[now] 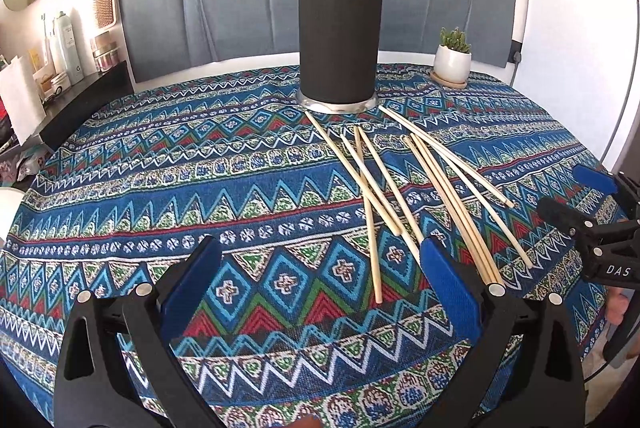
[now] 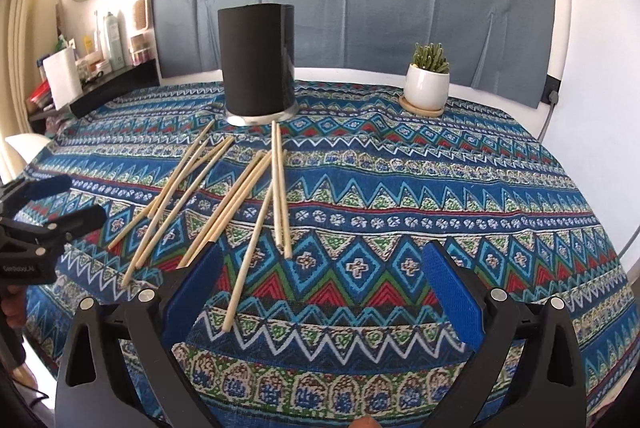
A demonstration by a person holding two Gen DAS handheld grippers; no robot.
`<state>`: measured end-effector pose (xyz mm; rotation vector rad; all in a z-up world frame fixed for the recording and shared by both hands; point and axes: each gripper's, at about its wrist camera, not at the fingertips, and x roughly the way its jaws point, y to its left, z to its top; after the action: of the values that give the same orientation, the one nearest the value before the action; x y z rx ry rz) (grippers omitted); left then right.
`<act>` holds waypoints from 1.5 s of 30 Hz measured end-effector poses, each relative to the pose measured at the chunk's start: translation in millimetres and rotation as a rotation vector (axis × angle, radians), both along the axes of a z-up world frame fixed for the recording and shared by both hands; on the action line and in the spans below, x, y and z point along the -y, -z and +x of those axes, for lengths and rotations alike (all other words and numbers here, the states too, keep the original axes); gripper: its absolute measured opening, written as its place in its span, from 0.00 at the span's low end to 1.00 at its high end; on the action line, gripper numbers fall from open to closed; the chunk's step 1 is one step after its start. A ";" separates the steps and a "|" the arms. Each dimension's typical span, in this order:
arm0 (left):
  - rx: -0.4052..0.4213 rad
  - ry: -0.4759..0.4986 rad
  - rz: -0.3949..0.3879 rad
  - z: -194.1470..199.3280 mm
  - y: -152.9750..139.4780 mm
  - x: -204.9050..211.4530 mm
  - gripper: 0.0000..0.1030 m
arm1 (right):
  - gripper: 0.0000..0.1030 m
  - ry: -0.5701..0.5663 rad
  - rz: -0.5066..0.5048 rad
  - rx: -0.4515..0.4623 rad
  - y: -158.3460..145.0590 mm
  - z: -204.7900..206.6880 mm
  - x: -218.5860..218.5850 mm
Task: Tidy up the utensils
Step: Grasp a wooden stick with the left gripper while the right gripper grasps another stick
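A woven tablecloth (image 1: 160,188) in blue, red, green and white zigzag and diamond bands covers the table. Near its far edge stands a matte black cylindrical utensil holder (image 1: 339,44) on a shiny metal base. In front of it, slim pale wooden chopsticks (image 1: 400,188) lie scattered and crossing on the cloth. A small succulent in a smooth white pot (image 1: 452,62) sits towards the far right corner. The left gripper (image 1: 320,292) and right gripper (image 2: 320,292), black with ribbed blue pads, hold their jaws spread wide, empty. The right gripper's side reads "DAS".
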<state>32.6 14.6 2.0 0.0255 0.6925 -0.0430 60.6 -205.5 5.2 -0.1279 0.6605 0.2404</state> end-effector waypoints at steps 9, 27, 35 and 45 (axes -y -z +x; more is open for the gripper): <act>-0.120 0.050 0.029 47.4 -16.5 -15.3 0.94 | 0.92 -0.051 -0.091 -0.169 -16.1 57.2 -2.4; -0.281 0.054 0.050 153.9 4.4 -24.0 0.94 | 0.92 -0.151 -0.222 -0.317 19.3 155.3 -45.4; -0.318 0.063 0.017 167.7 25.3 -20.2 0.94 | 0.92 -0.149 -0.285 -0.298 22.8 155.7 -54.2; -0.280 0.066 0.029 155.8 25.9 -30.9 0.95 | 0.92 -0.155 -0.237 -0.265 20.5 150.8 -56.4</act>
<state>188.4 45.5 -23.9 0.0712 0.9722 -0.1011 211.4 -149.0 -15.2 -0.3797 0.9433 0.3311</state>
